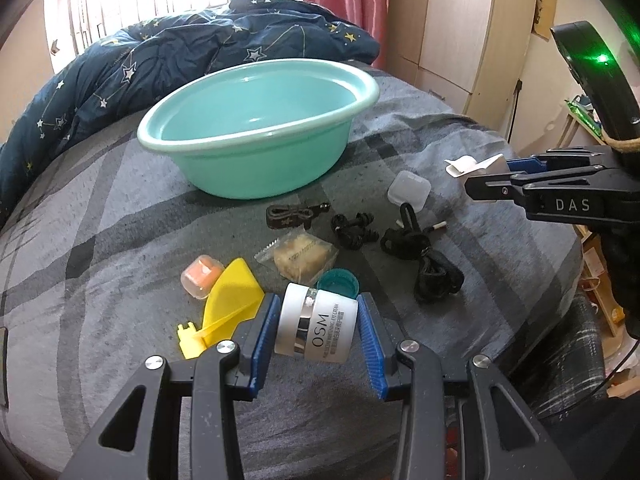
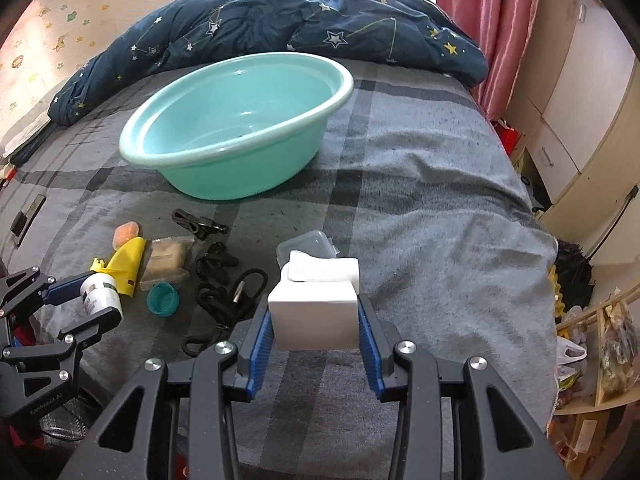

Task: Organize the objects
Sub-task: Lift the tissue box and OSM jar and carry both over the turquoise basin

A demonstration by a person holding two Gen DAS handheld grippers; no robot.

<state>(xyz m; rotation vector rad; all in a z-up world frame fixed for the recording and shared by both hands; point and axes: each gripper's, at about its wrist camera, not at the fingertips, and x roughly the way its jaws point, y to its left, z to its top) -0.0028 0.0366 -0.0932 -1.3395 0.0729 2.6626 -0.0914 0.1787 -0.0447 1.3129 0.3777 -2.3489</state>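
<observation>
- left hand-held gripper (image 1: 318,330) is clamped on the one white cream jar (image 1: 316,324), label only partly readable
- right hand-held gripper (image 2: 314,326) grips one white box (image 2: 314,318), hiding part of the clear case (image 2: 306,244)
- one teal basin (image 2: 236,120) sits on the bed (image 2: 420,200)

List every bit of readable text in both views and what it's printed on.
"OSM": white cream jar, held in the left tool.
Smaller lines beside it: too blurred to read.
"DAS": body of the right tool, seen in the left view.
Lettering on the left tool's body, right view: too small to read.
</observation>
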